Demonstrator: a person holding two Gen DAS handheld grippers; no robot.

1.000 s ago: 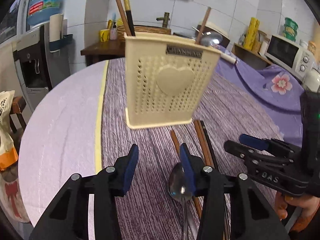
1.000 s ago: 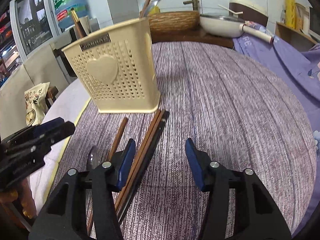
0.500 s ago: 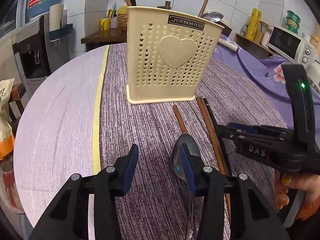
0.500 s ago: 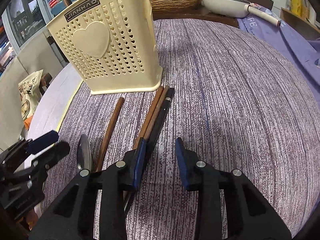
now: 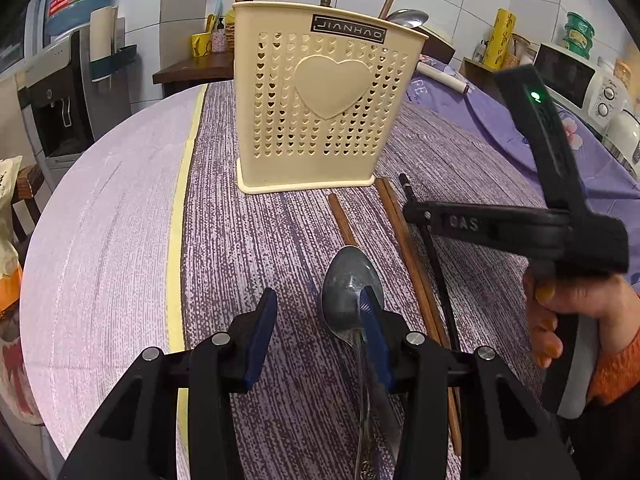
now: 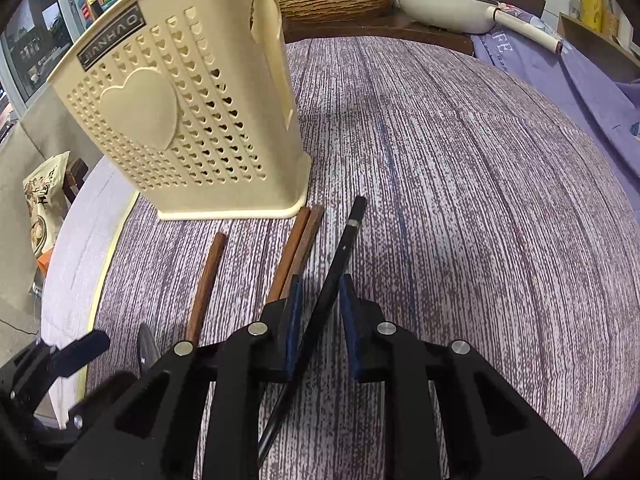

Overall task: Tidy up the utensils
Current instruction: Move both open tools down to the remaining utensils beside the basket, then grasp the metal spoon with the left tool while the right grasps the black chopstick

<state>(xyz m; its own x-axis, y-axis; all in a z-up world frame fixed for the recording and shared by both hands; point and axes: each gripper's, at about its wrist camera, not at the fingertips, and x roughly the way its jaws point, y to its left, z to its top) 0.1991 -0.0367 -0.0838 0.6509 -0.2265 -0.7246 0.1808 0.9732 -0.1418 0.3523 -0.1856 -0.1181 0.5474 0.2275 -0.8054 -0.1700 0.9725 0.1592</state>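
The right claw (image 6: 318,320) has its blue-padded fingers narrowly apart around a black chopstick (image 6: 338,264), which runs slantwise between them; whether the pads actually press it cannot be told. Just left of that chopstick lie a pair of brown wooden chopsticks (image 6: 298,240) side by side, and further left a single brown wooden chopstick (image 6: 208,276).

The left claw (image 5: 318,332) is wide apart and holds nothing. Its right finger (image 5: 374,340) sits over the bowl and neck of a silver metal spoon (image 5: 348,288) lying on the bench (image 5: 260,240), which is covered in a purple streaked cloth. The single brown chopstick (image 5: 340,218) points away from the spoon's tip.

Beyond the utensils stands a cream perforated plastic utensil holder (image 5: 320,108) with a raised heart on its front, upright on the cloth. Chopstick ends and a second spoon's bowl (image 5: 406,18) stick up from its top. The paired chopsticks end close to its base.
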